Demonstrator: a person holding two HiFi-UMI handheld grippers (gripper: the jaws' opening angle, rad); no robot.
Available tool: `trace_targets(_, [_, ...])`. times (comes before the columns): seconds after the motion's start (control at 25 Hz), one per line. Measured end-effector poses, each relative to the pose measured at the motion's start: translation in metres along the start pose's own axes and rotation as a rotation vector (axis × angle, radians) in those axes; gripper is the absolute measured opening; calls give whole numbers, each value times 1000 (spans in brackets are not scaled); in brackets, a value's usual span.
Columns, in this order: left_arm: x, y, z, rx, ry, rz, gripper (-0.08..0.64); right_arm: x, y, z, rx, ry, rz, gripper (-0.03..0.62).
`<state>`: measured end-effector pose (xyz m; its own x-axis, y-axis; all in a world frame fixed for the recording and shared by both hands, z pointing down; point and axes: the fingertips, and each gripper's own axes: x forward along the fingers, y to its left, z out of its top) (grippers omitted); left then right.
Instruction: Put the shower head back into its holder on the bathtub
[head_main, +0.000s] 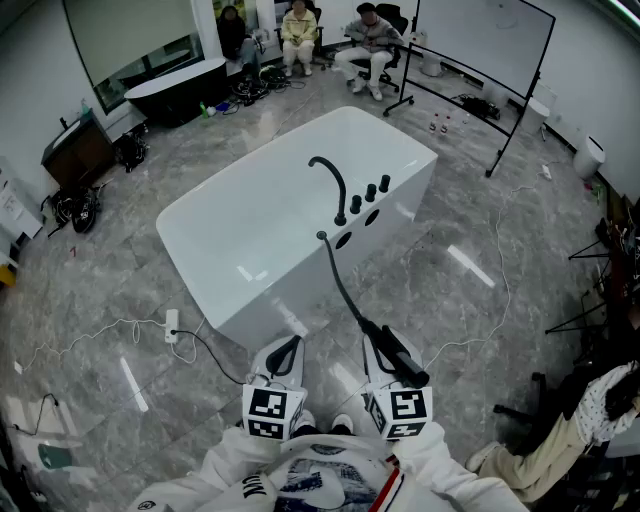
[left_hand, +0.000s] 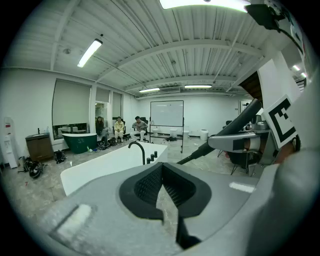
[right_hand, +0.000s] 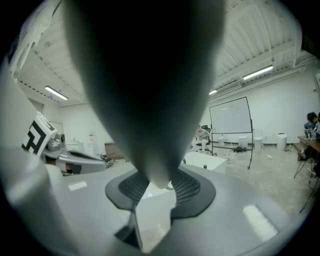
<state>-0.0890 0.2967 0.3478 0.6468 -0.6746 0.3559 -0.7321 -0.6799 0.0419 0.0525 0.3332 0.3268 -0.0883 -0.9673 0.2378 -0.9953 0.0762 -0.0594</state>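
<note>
- The black wand-shaped shower head (head_main: 404, 364) is clamped in the right gripper (head_main: 378, 350).
- The left gripper (head_main: 284, 352) is narrowly parted, with nothing between its jaws.
- The glossy white bathtub (head_main: 250, 225) is seen ahead of both grippers.

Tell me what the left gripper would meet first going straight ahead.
Probably the near wall of the white bathtub. The left gripper, open and empty, points toward it with nothing visible in between, though depth is hard to judge.

White tub (head_main: 250, 240) is gleaming on the grey marbled floor (head_main: 450, 300). Faucet (head_main: 332, 180), hose (head_main: 340, 285) and shower head (head_main: 405, 365) are all showing black. Grey left gripper (head_main: 285, 352) and right gripper (head_main: 380, 342) are wearing black-and-white square markers (head_main: 272, 405) and black ribbed pads (left_hand: 145, 187).
</note>
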Motion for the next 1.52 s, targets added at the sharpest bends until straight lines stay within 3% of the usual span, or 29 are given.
trace_targets(0.84, [20,-15,4,1,6,59,-2,0,-29,1,12,-16,33,138])
trace_targets(1.2, [46,-2,1,15,25,84,-2,22,-38,-2,9,-13,36,138])
trace_targets(1.52, [77,18,11,7,17,89,-2,44,-34,32,-22,-72,56,138])
